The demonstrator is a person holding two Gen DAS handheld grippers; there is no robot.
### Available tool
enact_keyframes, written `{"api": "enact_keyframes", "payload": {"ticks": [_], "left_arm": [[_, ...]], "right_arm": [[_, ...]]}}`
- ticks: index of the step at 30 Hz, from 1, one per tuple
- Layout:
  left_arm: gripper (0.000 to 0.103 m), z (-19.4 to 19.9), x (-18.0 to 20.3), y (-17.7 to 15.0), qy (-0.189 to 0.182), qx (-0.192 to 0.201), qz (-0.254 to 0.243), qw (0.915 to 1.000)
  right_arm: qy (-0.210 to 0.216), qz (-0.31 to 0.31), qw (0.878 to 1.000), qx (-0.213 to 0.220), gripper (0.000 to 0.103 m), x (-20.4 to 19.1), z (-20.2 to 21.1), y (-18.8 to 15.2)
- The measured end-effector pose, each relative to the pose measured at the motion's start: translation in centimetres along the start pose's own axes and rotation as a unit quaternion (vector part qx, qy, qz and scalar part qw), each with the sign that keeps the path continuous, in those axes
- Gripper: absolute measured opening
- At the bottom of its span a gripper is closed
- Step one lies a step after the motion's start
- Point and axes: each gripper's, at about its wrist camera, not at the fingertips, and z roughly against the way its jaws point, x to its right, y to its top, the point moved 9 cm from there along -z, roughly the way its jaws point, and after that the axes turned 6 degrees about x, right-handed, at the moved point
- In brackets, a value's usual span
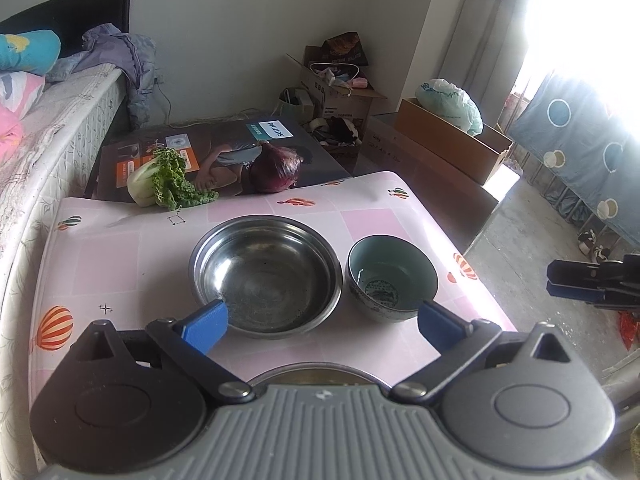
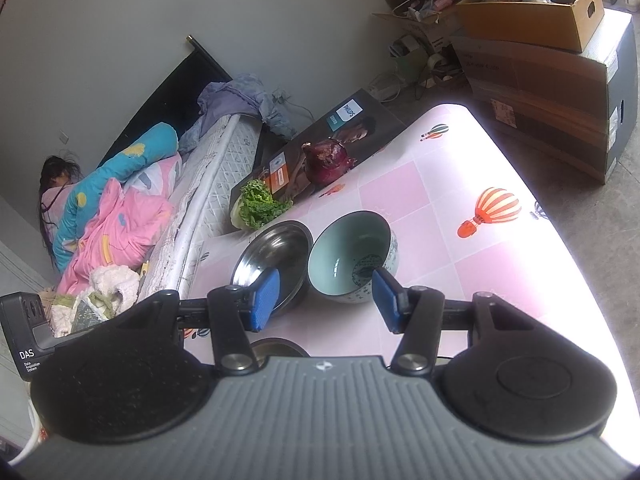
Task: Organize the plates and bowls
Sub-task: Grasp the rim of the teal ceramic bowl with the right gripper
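Hovering with its blue pads spread wide and empty, the left gripper (image 1: 322, 322) hangs over the steel bowl (image 1: 266, 276); the right gripper (image 2: 326, 298) is part-open, holding nothing. Both bowls sit on the pink table (image 1: 132, 256), the ceramic bowl (image 1: 392, 278) just beside the steel one. Beyond lie greens (image 1: 168, 180) and a red cabbage (image 1: 276, 170).
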Motion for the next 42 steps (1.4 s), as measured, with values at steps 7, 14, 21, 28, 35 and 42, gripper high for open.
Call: {"api": "enact_keyframes", "payload": {"ticks": [7, 14, 21, 28, 35, 42], "left_arm": [[0.103, -0.6, 0.4, 0.0, -0.012, -0.012, 0.008, 0.9998], [0.103, -1.4, 0.4, 0.2, -0.028, -0.012, 0.030, 0.9991], [0.103, -2.7, 1.1, 0.2, -0.038, -0.015, 0.029, 0.9987], [0.096, -5.9, 2.9, 0.0, -0.041, -0.043, 0.013, 0.9982], [0.057, -9.9, 4.2, -1.1, -0.039, -0.094, 0.017, 0.9947], [0.028, -12.7, 3.6, -2.4, -0.023, -0.125, 0.042, 0.9911]], "right_arm": [[-0.001, -0.007, 1.000, -0.001, 0.051, 0.8, -0.1, 0.1], [0.001, -0.013, 1.000, -0.003, 0.051, 1.4, -0.5, 0.3], [0.002, -0.026, 1.000, -0.016, 0.051, 2.2, -2.2, 0.5], [0.005, -0.038, 0.998, -0.041, 0.051, 3.0, -6.1, 1.3], [0.004, -0.057, 0.996, -0.072, 0.049, 4.7, -11.3, 2.4], [-0.003, -0.060, 0.991, -0.122, 0.038, 6.1, -16.8, 2.5]]}}
